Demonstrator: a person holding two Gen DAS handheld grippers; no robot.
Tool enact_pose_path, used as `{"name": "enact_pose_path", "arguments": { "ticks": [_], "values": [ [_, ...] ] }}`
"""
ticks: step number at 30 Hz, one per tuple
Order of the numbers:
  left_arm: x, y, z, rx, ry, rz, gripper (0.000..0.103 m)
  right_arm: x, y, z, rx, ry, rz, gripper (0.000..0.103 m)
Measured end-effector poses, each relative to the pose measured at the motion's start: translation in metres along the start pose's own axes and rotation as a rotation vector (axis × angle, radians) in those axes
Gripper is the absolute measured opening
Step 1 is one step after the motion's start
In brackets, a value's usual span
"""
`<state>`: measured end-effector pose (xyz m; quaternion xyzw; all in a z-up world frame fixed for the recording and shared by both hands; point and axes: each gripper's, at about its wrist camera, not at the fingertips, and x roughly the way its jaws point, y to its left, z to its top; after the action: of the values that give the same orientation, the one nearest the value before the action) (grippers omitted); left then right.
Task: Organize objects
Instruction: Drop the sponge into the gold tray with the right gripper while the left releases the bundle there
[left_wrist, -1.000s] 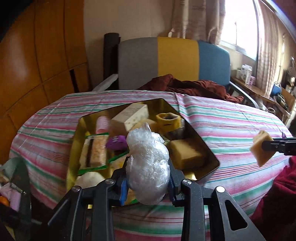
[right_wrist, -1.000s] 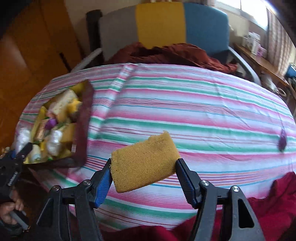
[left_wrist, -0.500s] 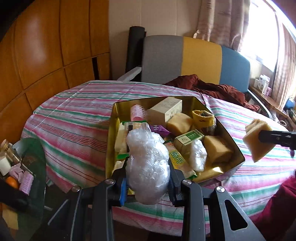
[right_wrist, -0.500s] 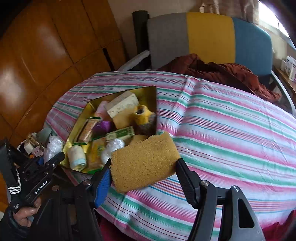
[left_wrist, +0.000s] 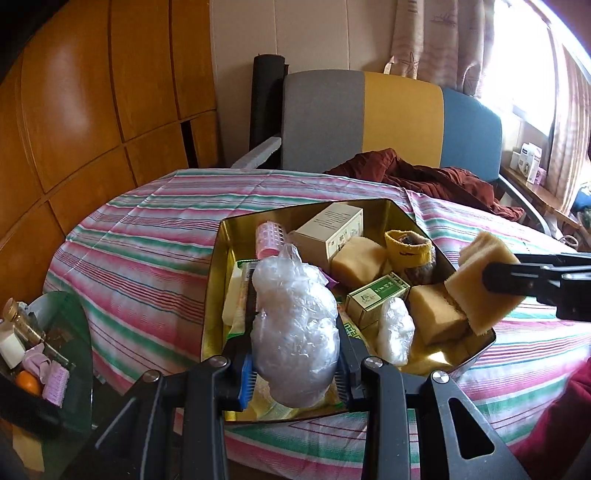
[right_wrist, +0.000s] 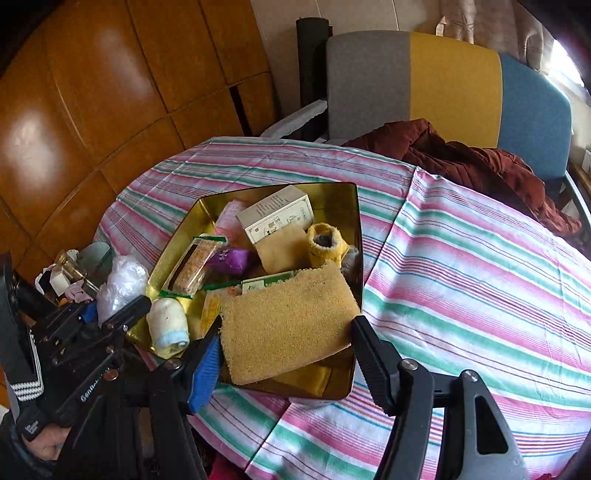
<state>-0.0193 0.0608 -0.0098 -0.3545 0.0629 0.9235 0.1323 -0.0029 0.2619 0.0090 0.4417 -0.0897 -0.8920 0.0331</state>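
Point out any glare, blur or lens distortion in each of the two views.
Left wrist view: window blown out white at upper right, wooden wall panels bowed by the fisheye. Right wrist view: bright glare patches on those panels, striped tablecloth curved, dark corners; both sharp.

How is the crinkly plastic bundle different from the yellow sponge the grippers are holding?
The plastic bundle is clear-white, crinkled and rounded; the yellow sponge is flat, rectangular and rough. The left gripper holds the bundle upright at the gold tin's near edge; the right gripper holds the sponge tilted over the tin. Both are gripped, neither resting in the tin.
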Motion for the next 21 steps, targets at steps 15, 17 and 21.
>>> {"name": "enact_pose_path", "arguments": {
  "ticks": [15,17,21],
  "values": [
    [0.027,-0.01,0.014,-0.014,0.044,-0.059,0.035,0.016,-0.005,0.031,0.008,-0.007,-0.005,0.067],
    [0.033,-0.011,0.015,-0.019,0.057,-0.068,0.035,0.018,-0.006,0.038,0.01,-0.014,-0.005,0.068],
    [0.044,-0.015,0.019,-0.017,0.073,-0.079,0.035,0.025,-0.01,0.05,0.019,-0.022,-0.006,0.068]
  ]
}}
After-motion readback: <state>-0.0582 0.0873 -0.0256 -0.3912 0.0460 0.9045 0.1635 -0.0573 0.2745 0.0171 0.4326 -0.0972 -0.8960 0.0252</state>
